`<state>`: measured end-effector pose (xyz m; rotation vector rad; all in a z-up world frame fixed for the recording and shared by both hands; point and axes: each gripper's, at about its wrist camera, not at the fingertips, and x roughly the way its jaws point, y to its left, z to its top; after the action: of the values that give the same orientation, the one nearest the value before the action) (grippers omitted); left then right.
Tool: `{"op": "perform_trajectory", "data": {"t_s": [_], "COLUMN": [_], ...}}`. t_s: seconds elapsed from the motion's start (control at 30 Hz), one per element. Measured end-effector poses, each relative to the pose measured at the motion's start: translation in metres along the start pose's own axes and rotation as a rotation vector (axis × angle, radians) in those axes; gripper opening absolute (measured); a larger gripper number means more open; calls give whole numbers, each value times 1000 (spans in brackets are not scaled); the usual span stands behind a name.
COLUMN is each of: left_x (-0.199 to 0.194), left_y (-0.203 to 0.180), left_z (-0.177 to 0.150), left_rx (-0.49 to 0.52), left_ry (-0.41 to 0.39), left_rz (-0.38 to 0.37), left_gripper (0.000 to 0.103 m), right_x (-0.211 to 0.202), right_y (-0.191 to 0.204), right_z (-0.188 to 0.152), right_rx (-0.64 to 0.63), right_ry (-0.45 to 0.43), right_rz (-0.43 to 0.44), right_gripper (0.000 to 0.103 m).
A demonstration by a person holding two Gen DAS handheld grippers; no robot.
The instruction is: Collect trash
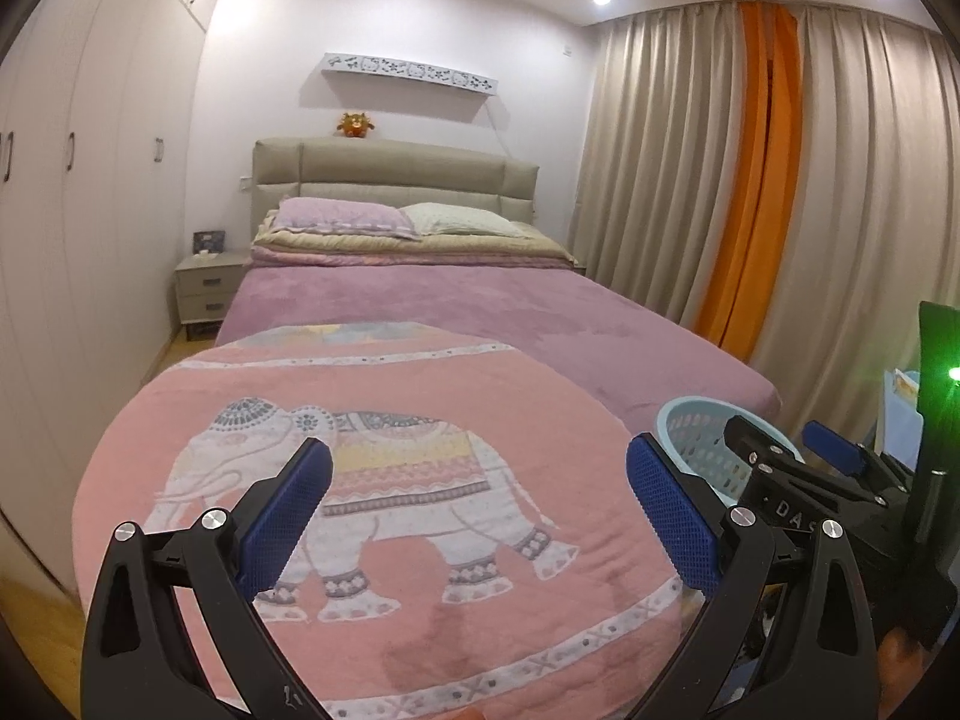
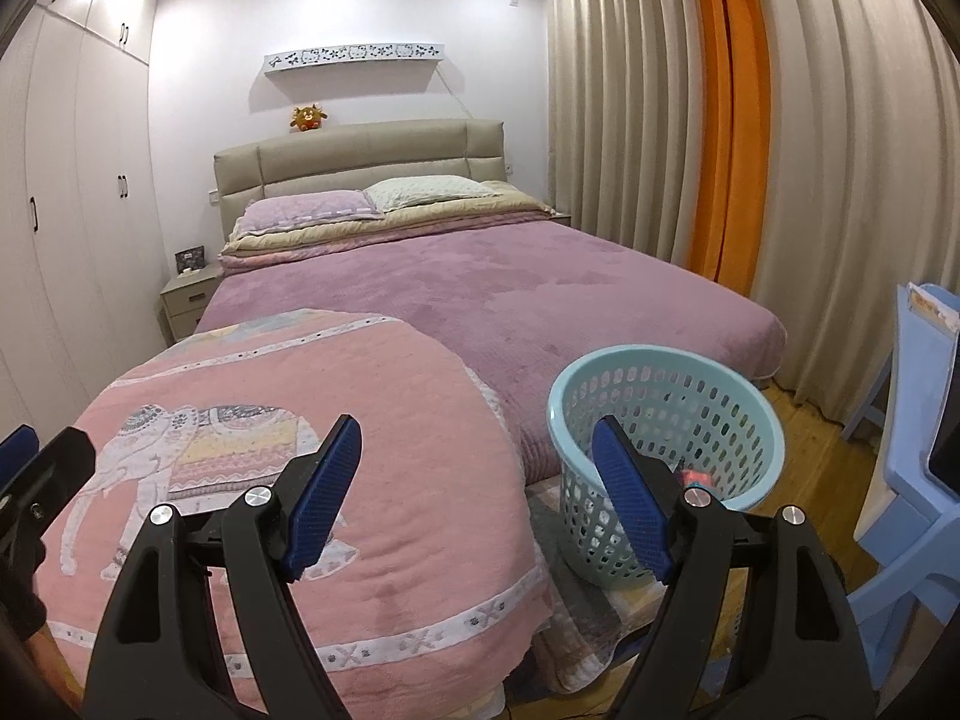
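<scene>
Both tongs spread wide and empty: left tongs [image 1: 480, 516] poised over the pink elephant quilt [image 1: 384, 480], right tongs [image 2: 477, 498] between quilt edge and basket; no loose trash visible on the quilt or on the purple bed [image 2: 510, 300]. Only candidate scrap: a small red-pink piece [image 2: 696, 476] low inside the pale blue perforated basket [image 2: 762, 420] standing on the floor just beside the bed's foot; too small to identify. Probably light, thin and crushable, likely a wrapper; best pinched across a raised fold with a gentle squeeze. Basket itself looks like light, stiff plastic, easily tipped; best gripped at the rim, pads straddling the wall.
</scene>
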<state>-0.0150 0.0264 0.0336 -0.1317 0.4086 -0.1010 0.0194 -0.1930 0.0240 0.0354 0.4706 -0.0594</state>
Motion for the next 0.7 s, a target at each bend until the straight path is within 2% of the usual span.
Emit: {"op": "perform_trajectory", "data": {"t_s": [0.27,0.7], "left_x": [-2,-7], "left_y": [3,5], "left_z": [1,1], "left_rx": [-11,-17], "left_ry": [-2,-7], "left_rz": [-9,-12], "left_gripper": [96,96], "right_x": [-4,-11], "right_y": [0,3], "right_z": [2,3], "right_rx": [-1,-2], "right_ry": [-13,-18], "right_rz": [-24,-17], "right_gripper": [75,75]}}
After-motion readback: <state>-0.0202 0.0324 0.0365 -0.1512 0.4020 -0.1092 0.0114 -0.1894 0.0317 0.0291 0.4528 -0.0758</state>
